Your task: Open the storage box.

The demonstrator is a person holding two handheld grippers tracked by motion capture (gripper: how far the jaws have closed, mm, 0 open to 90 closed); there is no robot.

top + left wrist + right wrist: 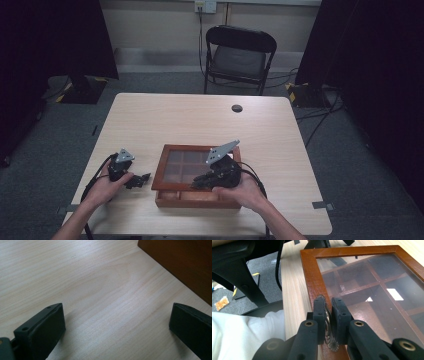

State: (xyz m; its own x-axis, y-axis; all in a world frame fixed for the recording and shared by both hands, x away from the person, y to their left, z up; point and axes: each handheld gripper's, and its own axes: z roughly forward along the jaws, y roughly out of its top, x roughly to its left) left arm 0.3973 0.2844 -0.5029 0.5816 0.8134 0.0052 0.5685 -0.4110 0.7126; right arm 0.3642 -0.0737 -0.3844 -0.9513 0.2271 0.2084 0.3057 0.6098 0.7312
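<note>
Box lid point(372, 287), a glass pane in a red-brown wooden frame, is what the work is turning on: in the right gripper view the two black jaws are pinching a small scalloped metal tab point(327, 315) fixed at the lid's front rail, so the right gripper point(327, 305) is closing on that tab. Through the glass the wooden dividers of the box point(197, 197) are showing, and in the high view the lid seems to be sitting slightly raised and set back, with a strip of the front compartments lying uncovered; whether it is being lifted or lowered I cannot tell. The left gripper point(141, 179) is resting on the worktop point(200, 120) just beside the box's left side, its jaws standing wide apart with nothing between them, and the box's dark wall is showing at the edge of its view. The step in hand, I judge, is swinging the lid by its tab. The next move is likely calling for a steady arc about the rear hinge line, keeping the thin tab square in the jaws so it is not slipping, while the left gripper is bracing the box against sliding.
</note>
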